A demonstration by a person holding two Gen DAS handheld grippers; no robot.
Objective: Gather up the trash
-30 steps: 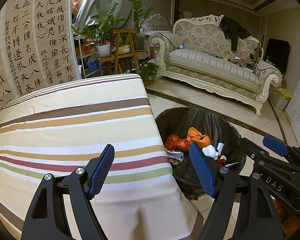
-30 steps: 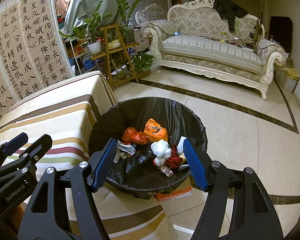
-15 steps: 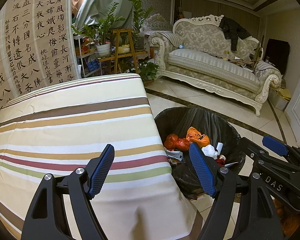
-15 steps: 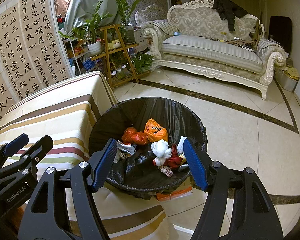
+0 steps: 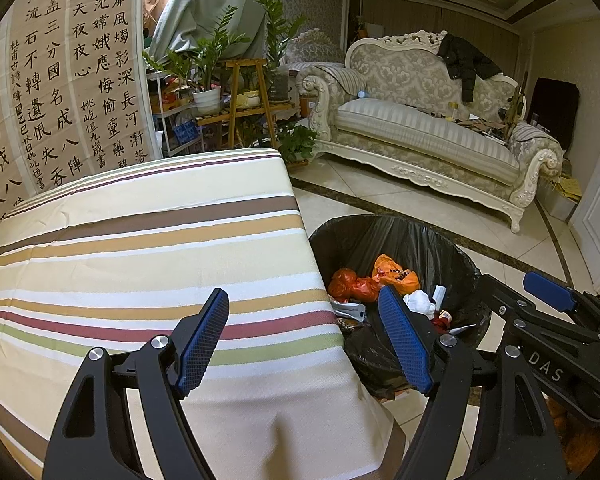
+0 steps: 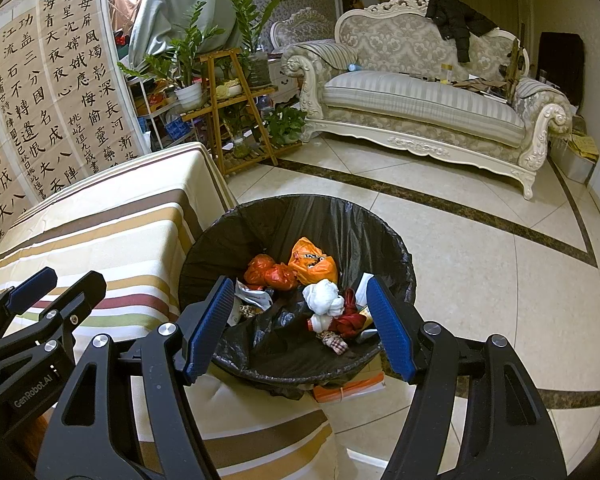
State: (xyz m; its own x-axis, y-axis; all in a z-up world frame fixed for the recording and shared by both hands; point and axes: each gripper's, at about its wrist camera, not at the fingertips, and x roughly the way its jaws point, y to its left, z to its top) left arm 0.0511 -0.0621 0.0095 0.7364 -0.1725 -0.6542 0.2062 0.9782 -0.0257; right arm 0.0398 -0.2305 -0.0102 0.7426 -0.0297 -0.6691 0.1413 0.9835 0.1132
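Note:
A bin lined with a black bag [image 6: 340, 216] [image 5: 400, 232] stands on the floor against the table's right side. Inside lie an orange bag [image 6: 314, 260] [image 5: 394, 274], a red bag [image 6: 270, 272] [image 5: 350, 284], crumpled white tissue [image 6: 322, 298] [image 5: 418, 302] and other scraps. My right gripper [image 6: 300, 320] hangs open above the bin, nothing between its blue pads. My left gripper [image 5: 304, 330] is open over the table's right edge, empty too. Each gripper shows in the other's view: the right one [image 5: 548, 296] at the right, the left one [image 6: 32, 288] at the left.
A striped cloth covers the table [image 5: 140, 248] [image 6: 112, 224]. Behind it stand a calligraphy screen [image 5: 60, 80], a wooden plant stand with potted plants [image 6: 228, 100] and an ornate sofa [image 6: 420, 96] with a black jacket. An orange-and-white flat thing [image 6: 348, 390] lies under the bin. Tiled floor [image 6: 480, 260] spreads to the right.

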